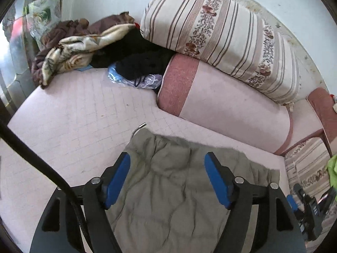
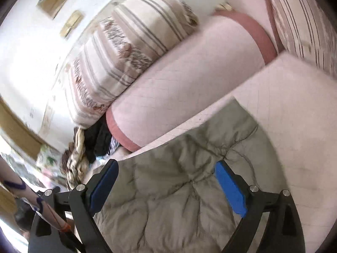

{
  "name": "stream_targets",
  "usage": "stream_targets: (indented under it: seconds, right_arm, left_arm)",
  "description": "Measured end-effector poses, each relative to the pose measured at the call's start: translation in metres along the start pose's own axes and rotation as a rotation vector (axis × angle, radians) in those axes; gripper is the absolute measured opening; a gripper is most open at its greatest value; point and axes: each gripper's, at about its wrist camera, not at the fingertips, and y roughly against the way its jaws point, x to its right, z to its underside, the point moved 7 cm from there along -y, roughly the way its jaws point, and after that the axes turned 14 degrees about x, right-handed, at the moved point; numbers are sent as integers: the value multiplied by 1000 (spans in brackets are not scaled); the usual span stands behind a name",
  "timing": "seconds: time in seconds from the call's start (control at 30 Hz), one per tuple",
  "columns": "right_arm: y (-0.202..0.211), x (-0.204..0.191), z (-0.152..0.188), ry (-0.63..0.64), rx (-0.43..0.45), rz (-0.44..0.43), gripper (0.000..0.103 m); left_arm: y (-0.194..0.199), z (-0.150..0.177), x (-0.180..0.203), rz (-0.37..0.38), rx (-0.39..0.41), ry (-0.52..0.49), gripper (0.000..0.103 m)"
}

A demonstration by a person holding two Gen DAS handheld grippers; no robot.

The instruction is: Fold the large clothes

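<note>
Olive jacket (image 1: 168, 189) lies directly beneath both tongs on the pink mattress (image 1: 73, 109), between spread, empty blue pads. Left gripper (image 1: 167, 179) and right gripper (image 2: 166, 186) seem equally near, though blur obscures this. Farther back sits the striped cushion (image 1: 221, 27).

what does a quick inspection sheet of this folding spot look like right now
surface: pale pink quilted mattress, bare in the middle
job's things: grey-green padded garment lying crumpled on the mattress under both grippers
clutter: heap of brown and cream blankets, black clothes and a blue plastic bag at the far edge
grippers: left gripper open, nothing between the pads; right gripper open over the garment, not gripping it
cables: black cable crossing the left view; garment's drawstring tip on the mattress
surroundings: pink bolster, striped floral cushion, white wall
</note>
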Motion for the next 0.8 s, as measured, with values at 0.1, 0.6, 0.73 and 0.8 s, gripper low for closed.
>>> stream_targets:
  seconds: [0.1,0.6,0.73,0.8]
  right_arm:
    - [17,-29,19,132,-28,0,92]
    - [-102,-125,149,563,-195,73,57]
    - [-145,-113,150,586,-191,133,61]
    - [-165,-108,147,601,-183,155,63]
  left_arm:
    - [26,23,-7,-41,10,-30,75]
    - [31,152,-59,-74,-82,-43,75]
    - [22,145,-71,-93,-39,-39,75]
    - [17,144,-75,-96,-38,-31,75]
